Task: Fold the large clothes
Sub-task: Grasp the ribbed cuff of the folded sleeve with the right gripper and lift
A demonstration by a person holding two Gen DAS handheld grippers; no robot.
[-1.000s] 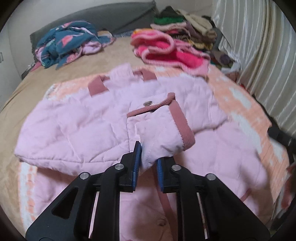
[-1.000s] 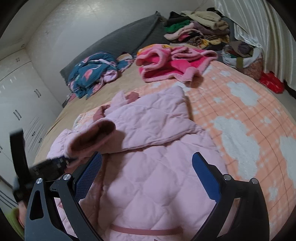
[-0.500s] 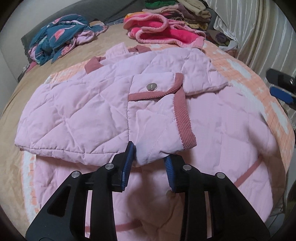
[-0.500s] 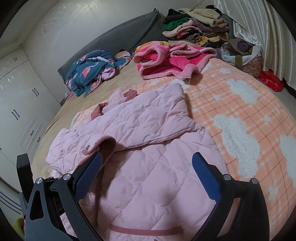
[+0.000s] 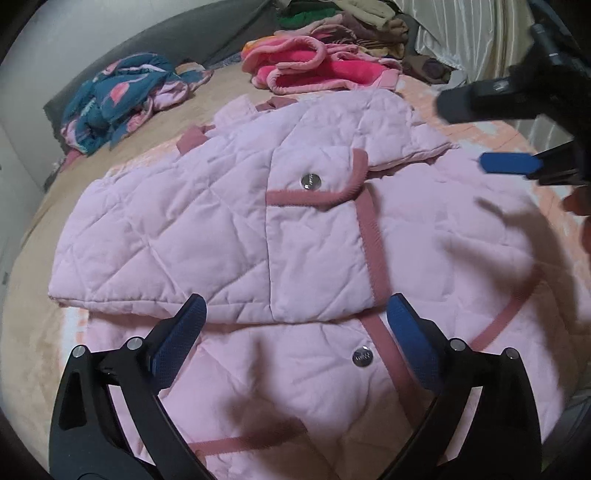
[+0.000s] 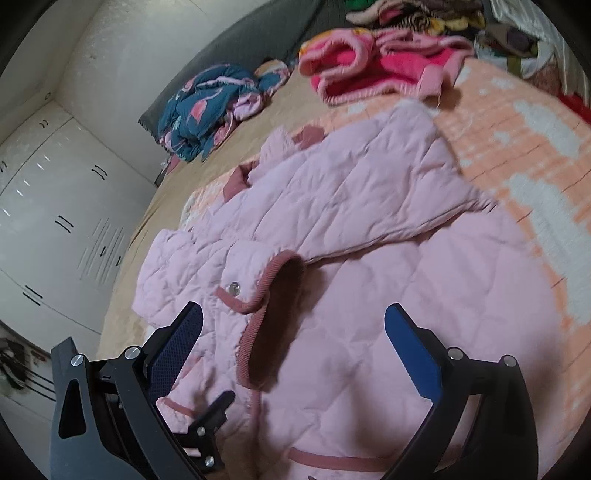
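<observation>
A pale pink quilted jacket [image 5: 229, 229] with dusty-rose trim lies spread on the bed; it also shows in the right wrist view [image 6: 369, 229]. One sleeve [image 5: 317, 251] is folded across the body, its cuff with a silver snap lying flat. My left gripper [image 5: 295, 314] is open and empty, just short of the sleeve's end. My right gripper [image 6: 293, 321] is open and empty, hovering over the cuff [image 6: 273, 306]. It also shows at the right edge of the left wrist view [image 5: 506, 162].
A pink fleece garment [image 5: 317, 70] and a teal patterned heap [image 5: 122, 96] lie at the far end of the bed. A stack of clothes [image 5: 351, 22] stands behind. White wardrobe doors [image 6: 48, 206] are at left, a curtain [image 5: 458, 33] at right.
My left gripper has let go of the sleeve cuff and opened wide; the sleeve now lies flat across the jacket. My right gripper has moved in closer over the jacket.
</observation>
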